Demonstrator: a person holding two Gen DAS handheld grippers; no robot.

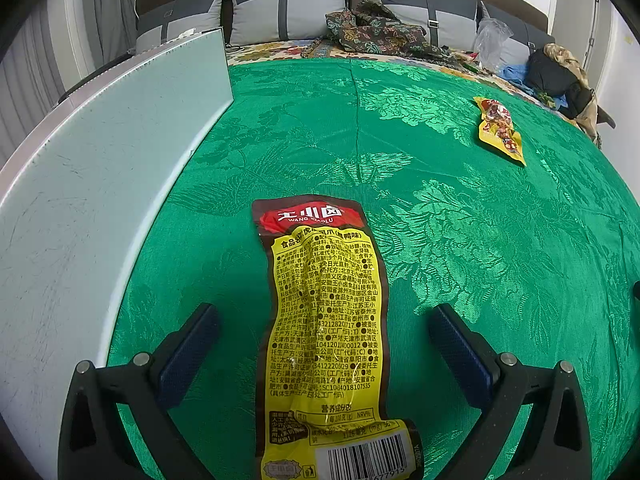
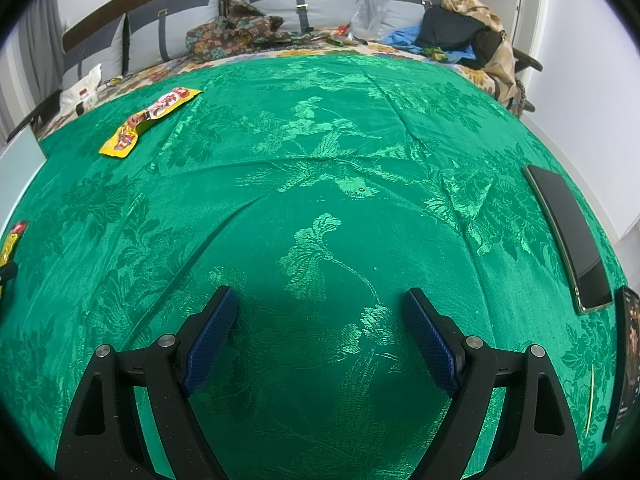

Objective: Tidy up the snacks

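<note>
A long yellow snack packet [image 1: 326, 328] with a dark red top and printed text lies flat on the green patterned cloth [image 1: 440, 220]. My left gripper [image 1: 324, 316] is open, its blue-padded fingers apart on either side of the packet without touching it. A second, smaller yellow packet [image 1: 500, 130] lies at the far right of the cloth, and shows at the far left in the right wrist view [image 2: 148, 120]. My right gripper [image 2: 320, 308] is open above bare cloth with nothing between its fingers. The long packet's edge [image 2: 10, 244] peeks in at that view's left border.
A pale grey board [image 1: 100, 184] lies along the left side of the cloth. Two dark phones [image 2: 568, 236] [image 2: 626, 360] rest near the right edge. Beyond the table stands a sofa with grey cushions [image 1: 288, 8], rumpled fabric [image 1: 372, 28], a plastic bag [image 2: 370, 4] and clothes [image 2: 468, 28].
</note>
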